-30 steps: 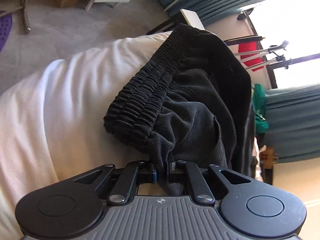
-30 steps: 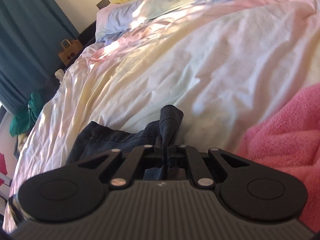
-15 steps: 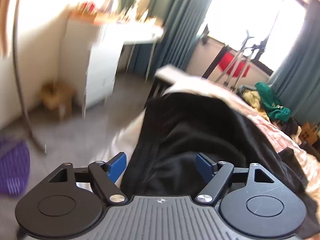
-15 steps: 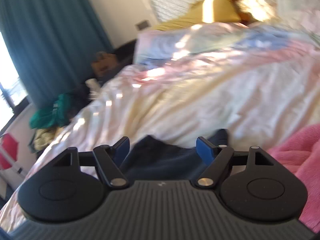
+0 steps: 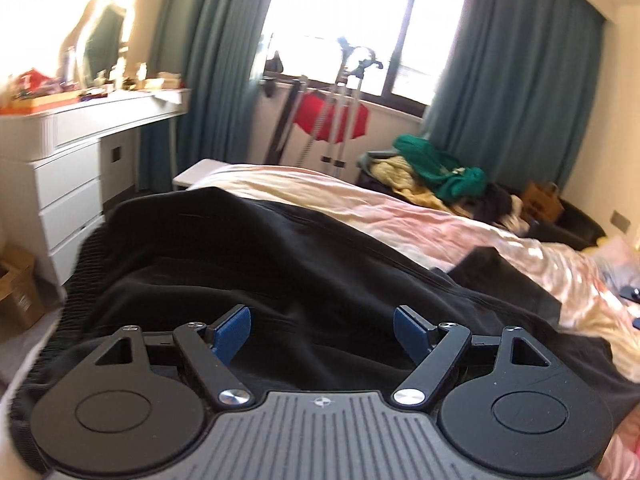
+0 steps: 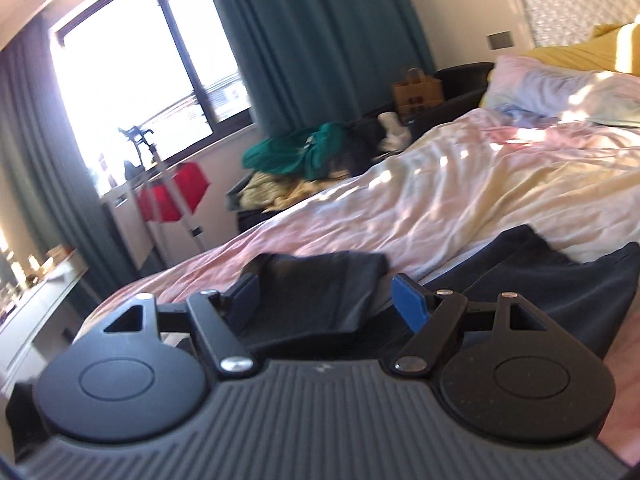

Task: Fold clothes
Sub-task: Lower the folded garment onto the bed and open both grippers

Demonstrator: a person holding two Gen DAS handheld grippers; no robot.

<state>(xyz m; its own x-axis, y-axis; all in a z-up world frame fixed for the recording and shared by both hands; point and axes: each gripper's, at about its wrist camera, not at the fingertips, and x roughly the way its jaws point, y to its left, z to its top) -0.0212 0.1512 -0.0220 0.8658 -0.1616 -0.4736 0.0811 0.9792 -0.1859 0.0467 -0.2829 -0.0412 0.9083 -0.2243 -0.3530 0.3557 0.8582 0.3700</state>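
Black trousers with a ribbed elastic waistband (image 5: 248, 264) lie spread across the pale pink and cream bedspread (image 5: 420, 216). My left gripper (image 5: 322, 334) is open and empty, raised just above the trousers' waist end. My right gripper (image 6: 326, 300) is open and empty, above the dark trouser fabric (image 6: 320, 280) at the other end. The waistband (image 5: 84, 264) shows at the left, by the bed's edge.
A white dresser (image 5: 72, 168) stands left of the bed. A drying rack with a red cloth (image 5: 332, 120) stands under the window. A heap of green and yellow clothes (image 5: 432, 172) lies beyond the bed. Pillows (image 6: 560, 88) lie at the headboard end.
Both grippers were shut on the trousers one second ago. Both have let go, opened, and tilted up away from the cloth, which now lies on the bed.
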